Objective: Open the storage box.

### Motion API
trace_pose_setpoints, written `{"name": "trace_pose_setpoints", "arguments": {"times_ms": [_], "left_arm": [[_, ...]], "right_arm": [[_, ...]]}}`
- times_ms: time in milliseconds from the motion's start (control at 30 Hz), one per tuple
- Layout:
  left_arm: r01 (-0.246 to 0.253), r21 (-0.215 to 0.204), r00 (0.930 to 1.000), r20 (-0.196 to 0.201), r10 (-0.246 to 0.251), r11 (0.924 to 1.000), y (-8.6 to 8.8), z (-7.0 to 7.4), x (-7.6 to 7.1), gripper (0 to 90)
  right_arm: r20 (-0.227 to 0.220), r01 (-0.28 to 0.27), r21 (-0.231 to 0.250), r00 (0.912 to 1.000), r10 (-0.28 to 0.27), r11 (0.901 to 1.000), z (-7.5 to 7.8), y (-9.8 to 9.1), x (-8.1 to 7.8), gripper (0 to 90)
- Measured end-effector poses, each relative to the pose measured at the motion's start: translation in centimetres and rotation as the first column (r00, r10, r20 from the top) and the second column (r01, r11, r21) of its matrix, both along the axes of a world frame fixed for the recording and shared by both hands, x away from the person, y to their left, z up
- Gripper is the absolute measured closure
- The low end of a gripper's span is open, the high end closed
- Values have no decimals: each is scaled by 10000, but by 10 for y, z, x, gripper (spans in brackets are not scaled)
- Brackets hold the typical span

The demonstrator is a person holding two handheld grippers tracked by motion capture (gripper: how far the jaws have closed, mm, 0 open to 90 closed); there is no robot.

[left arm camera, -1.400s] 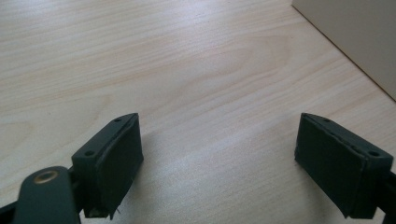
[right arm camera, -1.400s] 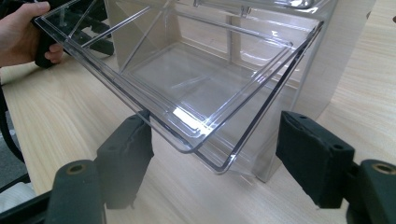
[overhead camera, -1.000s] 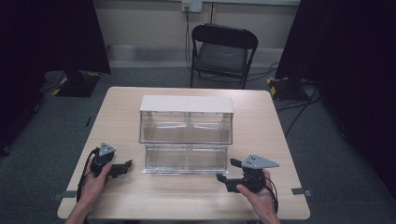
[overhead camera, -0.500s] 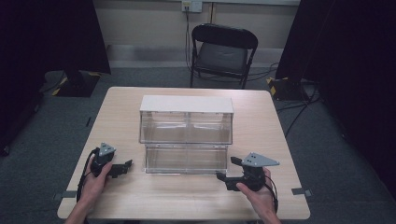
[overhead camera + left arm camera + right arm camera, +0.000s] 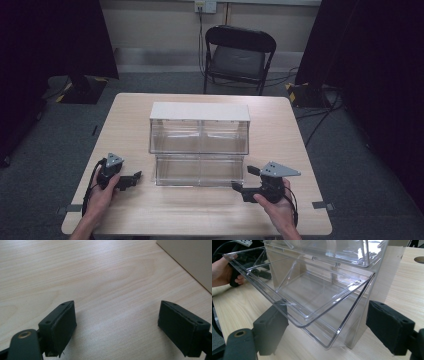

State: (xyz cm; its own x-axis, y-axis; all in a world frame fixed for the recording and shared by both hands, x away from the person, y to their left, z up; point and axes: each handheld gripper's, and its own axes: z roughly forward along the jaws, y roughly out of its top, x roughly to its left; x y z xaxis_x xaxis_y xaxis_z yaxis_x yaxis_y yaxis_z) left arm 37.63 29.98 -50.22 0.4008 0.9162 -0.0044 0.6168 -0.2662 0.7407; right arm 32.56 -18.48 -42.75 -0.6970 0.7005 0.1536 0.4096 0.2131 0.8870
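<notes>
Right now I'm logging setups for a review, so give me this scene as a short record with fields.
setting: wooden table, folding chair behind it
main thing: clear two-tier bin organiser, mid-table
lower bin: tipped open toward the person, empty
left gripper: open, nothing between the pads, left of the organiser, over bare table
right gripper: open, at the lower bin's front right corner, its rim between the jaws, right pad clear of it; left-pad contact unclear
</notes>
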Motion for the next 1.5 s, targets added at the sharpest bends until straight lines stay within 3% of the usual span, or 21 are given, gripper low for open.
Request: {"name": "trace_pose_setpoints", "arguments": {"times_ms": [700, 1300, 1500], "left_arm": [[-76, 29, 10000, 8, 75, 10000, 0, 0, 0, 144], [-60, 0, 10000, 15, 60, 10000, 0, 0, 0, 144], [-26, 61, 10000, -4, 26, 10000, 0, 0, 0, 144]], "right_arm": [[166, 129, 272, 9998, -133, 9995, 10, -1, 4, 170], [263, 8, -23, 9997, -7, 10000, 20, 3, 12, 177], [296, -21, 101, 9996, 18, 9999, 22, 5, 14, 179]]}}
